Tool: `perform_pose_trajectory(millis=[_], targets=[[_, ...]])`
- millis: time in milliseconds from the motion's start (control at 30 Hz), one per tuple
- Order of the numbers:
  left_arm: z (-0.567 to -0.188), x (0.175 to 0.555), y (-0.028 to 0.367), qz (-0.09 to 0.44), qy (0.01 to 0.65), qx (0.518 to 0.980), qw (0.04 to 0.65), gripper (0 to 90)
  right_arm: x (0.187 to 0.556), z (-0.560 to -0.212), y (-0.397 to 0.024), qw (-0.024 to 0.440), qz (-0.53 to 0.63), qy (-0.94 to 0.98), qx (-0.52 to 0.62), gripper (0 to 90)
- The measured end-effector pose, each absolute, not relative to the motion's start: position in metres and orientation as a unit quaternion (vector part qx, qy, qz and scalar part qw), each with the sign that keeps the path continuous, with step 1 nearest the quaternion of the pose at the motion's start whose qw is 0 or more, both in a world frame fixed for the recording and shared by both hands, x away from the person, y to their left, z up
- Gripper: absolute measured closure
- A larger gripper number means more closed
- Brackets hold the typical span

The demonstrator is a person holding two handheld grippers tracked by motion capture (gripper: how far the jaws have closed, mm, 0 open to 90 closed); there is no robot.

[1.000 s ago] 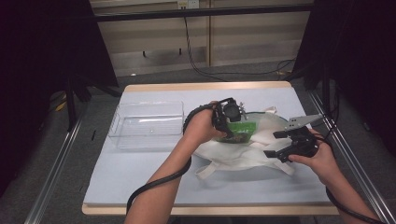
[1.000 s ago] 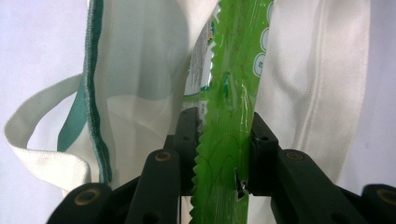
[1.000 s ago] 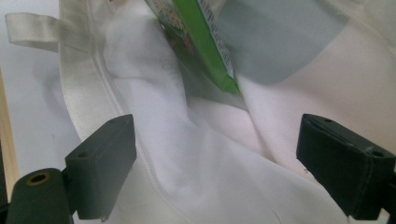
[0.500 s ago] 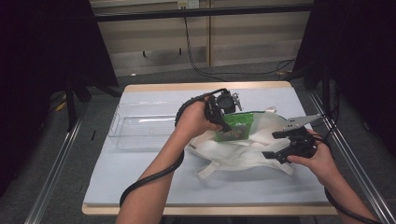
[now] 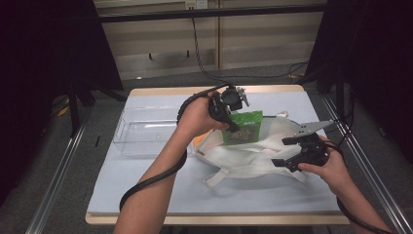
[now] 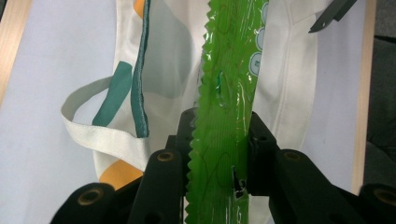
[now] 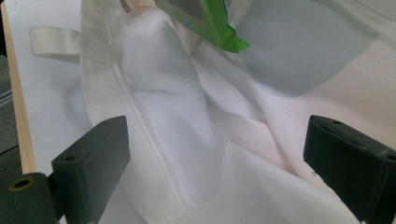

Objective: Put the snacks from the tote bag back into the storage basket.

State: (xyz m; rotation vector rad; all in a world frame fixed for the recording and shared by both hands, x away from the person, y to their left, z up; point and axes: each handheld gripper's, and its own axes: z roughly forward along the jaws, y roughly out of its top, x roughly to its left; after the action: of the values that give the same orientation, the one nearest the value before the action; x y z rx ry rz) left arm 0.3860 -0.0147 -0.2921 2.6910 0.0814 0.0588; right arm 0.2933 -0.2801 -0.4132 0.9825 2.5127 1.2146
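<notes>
A green snack packet [image 5: 242,127] is pinched edge-on in the left gripper [image 6: 219,140], hanging upright just above the white tote bag [image 5: 253,153]. At the bag's right, the right gripper [image 5: 304,148] is held spread over the cloth, nothing clamped. The clear tray [image 5: 141,134] lies left.

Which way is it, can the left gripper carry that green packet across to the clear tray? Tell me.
Probably yes. The left gripper grips the green packet above the white bag, and the clear tray lies on its side of the table with nothing visible between.
</notes>
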Motion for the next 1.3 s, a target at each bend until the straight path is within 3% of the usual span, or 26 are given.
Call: perform_pose_trajectory(millis=[1300], targets=[[-0.248, 0.393, 0.009, 0.002, 0.050, 0.974, 0.221, 72.8, 0.288, -0.419, -0.275, 0.078, 0.433, 0.839, 0.321, 5.9]])
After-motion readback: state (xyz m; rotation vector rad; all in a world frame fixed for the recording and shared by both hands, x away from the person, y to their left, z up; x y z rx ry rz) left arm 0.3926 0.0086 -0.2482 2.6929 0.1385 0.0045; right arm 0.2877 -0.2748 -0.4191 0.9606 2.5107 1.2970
